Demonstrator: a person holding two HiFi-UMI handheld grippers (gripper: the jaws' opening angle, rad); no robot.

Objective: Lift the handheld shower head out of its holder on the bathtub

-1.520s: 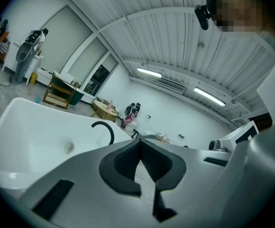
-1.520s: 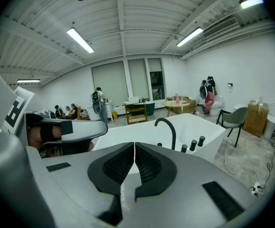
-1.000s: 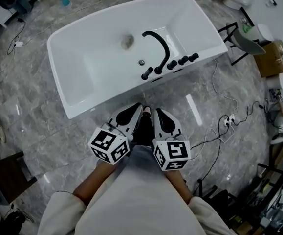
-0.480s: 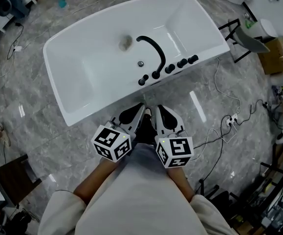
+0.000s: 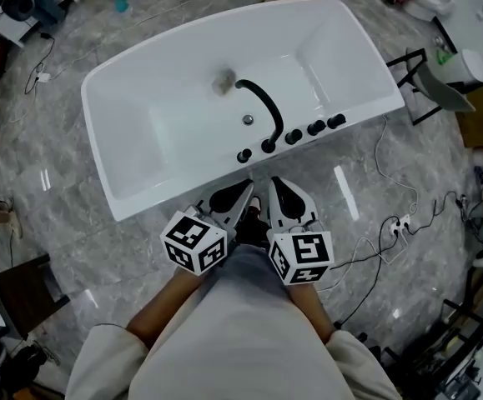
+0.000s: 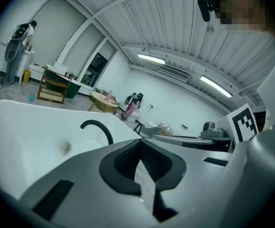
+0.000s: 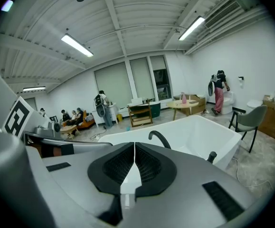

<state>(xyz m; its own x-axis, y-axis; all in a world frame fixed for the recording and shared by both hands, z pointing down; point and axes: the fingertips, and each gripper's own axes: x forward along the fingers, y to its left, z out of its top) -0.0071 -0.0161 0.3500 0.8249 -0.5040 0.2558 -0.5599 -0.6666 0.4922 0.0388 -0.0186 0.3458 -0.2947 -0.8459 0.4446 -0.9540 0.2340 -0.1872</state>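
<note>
No step is complete: the black handheld shower head [image 5: 335, 122], judged to be the end piece in the row of fittings on the white oval acrylic bathtub's [image 5: 141, 65] near rim, sits in its holder. The left gripper [image 5: 246, 185] and right gripper [image 5: 274, 182] hang just outside that rim, both clenched on nothing. Approach, grasp and lift are all outstanding.

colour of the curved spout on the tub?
The spout is black, on a white bathtub; the head view shows it best.

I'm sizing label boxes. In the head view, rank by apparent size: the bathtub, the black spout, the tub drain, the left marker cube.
1. bathtub
2. left marker cube, inflated by nearness to the camera
3. black spout, long but thin
4. tub drain
</note>
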